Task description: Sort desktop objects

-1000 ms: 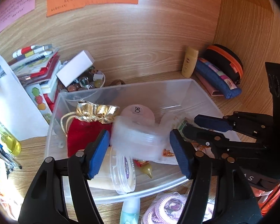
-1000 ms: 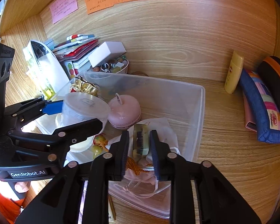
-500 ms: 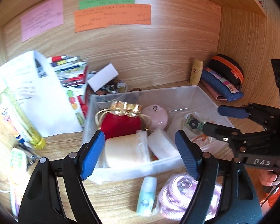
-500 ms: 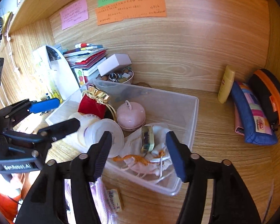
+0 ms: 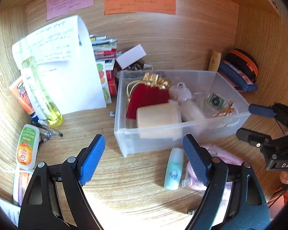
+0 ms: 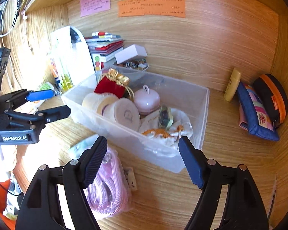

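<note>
From your left wrist, your left gripper (image 5: 144, 158) is opening with nothing between its pads, and the bin (image 5: 182, 140) ahead already holds the red pouch (image 5: 147, 99) and a tub (image 5: 157, 117), while a small bottle (image 5: 173, 168) lies loose on the desk in front of it. From your right wrist, your right gripper (image 6: 143, 161) is opening and empty too, the pink cord (image 6: 107, 187) waits unsorted beside the bin (image 6: 205, 103), so I'd call it partly done.
</note>
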A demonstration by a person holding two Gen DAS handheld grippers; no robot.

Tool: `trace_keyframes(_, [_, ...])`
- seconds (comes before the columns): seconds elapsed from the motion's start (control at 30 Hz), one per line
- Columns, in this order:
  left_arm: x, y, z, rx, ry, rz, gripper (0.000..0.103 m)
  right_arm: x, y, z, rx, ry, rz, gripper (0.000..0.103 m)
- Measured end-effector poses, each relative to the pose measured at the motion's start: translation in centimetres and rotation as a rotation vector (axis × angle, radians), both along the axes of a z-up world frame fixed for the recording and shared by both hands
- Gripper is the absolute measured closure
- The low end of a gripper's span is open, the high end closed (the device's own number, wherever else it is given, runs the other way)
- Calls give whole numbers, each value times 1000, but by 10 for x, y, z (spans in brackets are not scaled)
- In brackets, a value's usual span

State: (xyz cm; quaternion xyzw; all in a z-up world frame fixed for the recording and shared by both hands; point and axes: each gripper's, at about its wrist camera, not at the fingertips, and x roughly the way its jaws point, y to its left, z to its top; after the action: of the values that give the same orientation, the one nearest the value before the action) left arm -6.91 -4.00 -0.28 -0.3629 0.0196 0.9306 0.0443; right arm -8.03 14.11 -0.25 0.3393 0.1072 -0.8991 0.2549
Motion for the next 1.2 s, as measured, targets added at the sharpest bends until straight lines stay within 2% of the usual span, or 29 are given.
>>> trace_keyframes(0.13, [1,-6,-17,-14,-53,13,20,7,3,-5,54,27,-27,26])
trace_keyframes(0.3, [4,-6,-35,-38,-93,9,20,14,14,-10,65,16,-34,26])
trace_keyframes(0.4, [4,-4,-42,-42,-113,-1,20,16,23,-16,44,-31,-4,26])
trace_keyframes(0.47, [3,-2,-46,-37,-128,-11,20,18,26,-21,31,-56,16,30])
trace_keyframes(0.53, [2,0,-49,-38,-139,-20,20,18,28,-27,44,-75,19,44])
trace_keyframes(0.63, [-1,3,-52,-44,-149,-28,20,13,32,-36,50,-116,15,54])
trace_keyframes(0.8, [-5,8,-53,-39,-159,-53,20,5,33,-48,68,-142,10,56])
trace_keyframes(0.97, [-6,17,-55,-43,-173,-94,20,7,23,-52,79,-160,62,56])
trace_keyframes(1.07, [-7,23,-56,-79,-164,-95,20,11,18,-53,93,-163,100,56])
trace_keyframes(1.2, [-13,21,-55,-73,-183,-94,20,13,11,-54,107,-159,122,56])
